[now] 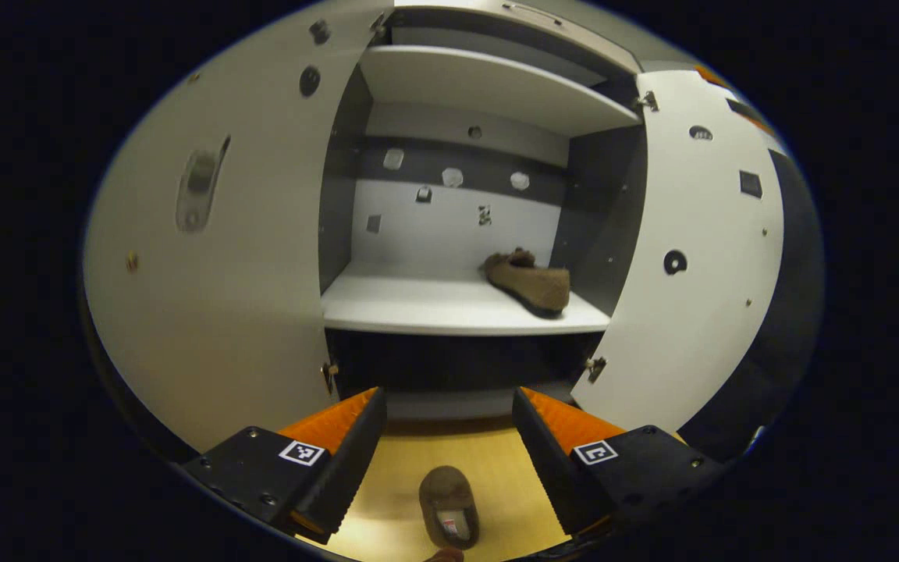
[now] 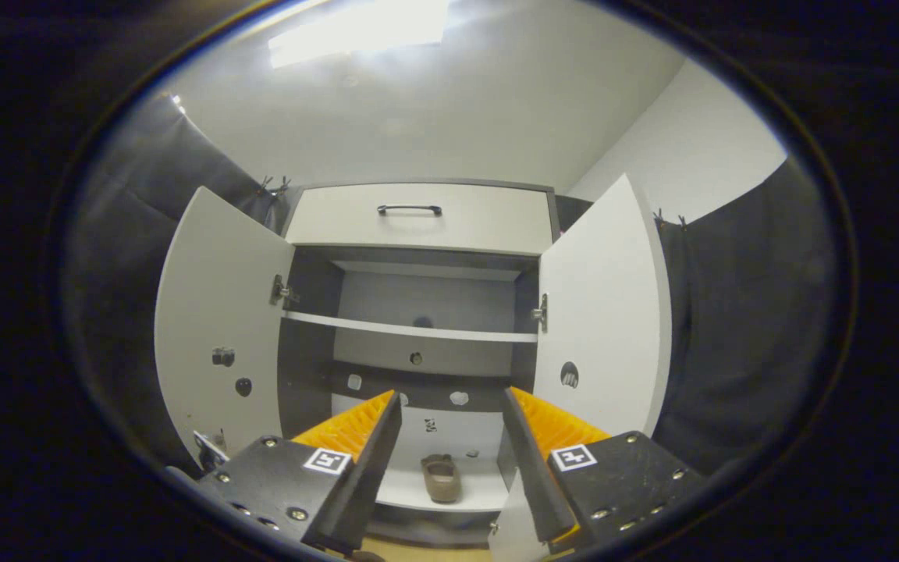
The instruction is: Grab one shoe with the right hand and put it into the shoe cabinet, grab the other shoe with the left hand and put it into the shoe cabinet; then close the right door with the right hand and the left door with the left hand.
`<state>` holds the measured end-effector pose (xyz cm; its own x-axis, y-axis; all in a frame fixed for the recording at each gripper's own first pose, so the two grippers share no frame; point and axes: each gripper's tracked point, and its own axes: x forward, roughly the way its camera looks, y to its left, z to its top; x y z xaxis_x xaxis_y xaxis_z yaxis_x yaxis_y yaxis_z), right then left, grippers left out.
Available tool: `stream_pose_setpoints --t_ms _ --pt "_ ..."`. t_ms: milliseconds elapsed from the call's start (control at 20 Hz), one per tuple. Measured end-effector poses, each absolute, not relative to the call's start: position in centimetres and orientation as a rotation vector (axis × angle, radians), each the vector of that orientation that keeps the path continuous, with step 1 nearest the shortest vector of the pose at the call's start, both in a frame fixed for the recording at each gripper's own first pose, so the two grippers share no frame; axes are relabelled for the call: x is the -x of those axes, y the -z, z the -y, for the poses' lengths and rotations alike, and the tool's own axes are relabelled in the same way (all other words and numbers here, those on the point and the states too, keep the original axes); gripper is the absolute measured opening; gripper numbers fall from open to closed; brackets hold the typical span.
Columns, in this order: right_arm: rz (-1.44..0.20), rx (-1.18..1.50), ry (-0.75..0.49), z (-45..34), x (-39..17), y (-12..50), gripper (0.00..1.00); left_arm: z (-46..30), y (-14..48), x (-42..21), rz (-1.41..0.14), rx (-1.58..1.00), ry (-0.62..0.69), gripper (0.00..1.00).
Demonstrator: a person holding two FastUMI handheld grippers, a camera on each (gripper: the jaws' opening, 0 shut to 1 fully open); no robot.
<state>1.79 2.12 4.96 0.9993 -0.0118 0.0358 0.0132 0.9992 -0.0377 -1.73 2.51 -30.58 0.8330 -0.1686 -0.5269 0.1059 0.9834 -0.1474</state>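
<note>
Left gripper view: the left gripper (image 1: 449, 406) is hanging low in front of the shoe cabinet (image 1: 488, 82), its fingers standing wide apart and gripping nothing. Both doors are standing open: the left door (image 1: 215, 250) is swinging out on the left side, the right door (image 1: 691, 257) on the right side. One brown shoe (image 1: 529, 279) is lying on the lower shelf (image 1: 434, 306), toward the shelf's right end and close to the cabinet's right inner wall. The other shoe (image 1: 449, 506) is sitting on the wooden floor (image 1: 395, 476) below the gripper, showing between the two fingers and apart from both of them.

Right gripper view: the right gripper (image 2: 449, 414) is facing the cabinet from farther back, its fingers also spread wide and empty. The drawer (image 2: 418, 218) above the compartment is sitting closed. Both doors are standing open here too. The shoe on the lower shelf (image 2: 440, 478) is appearing between the fingers, well beyond them.
</note>
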Motion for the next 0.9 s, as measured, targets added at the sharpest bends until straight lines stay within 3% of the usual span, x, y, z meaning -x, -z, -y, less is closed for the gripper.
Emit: stream_pose_setpoints --t_ms 450,900 --pt "0.036 0.060 0.044 -1.3 -0.9 -5.1 0.77 -2.7 46.0 9.6 -0.941 0.084 0.220 0.95" --pt "0.002 0.142 0.054 -1.5 -0.8 -3.1 0.78 -3.0 56.2 15.8 -1.260 0.059 0.230 0.91"
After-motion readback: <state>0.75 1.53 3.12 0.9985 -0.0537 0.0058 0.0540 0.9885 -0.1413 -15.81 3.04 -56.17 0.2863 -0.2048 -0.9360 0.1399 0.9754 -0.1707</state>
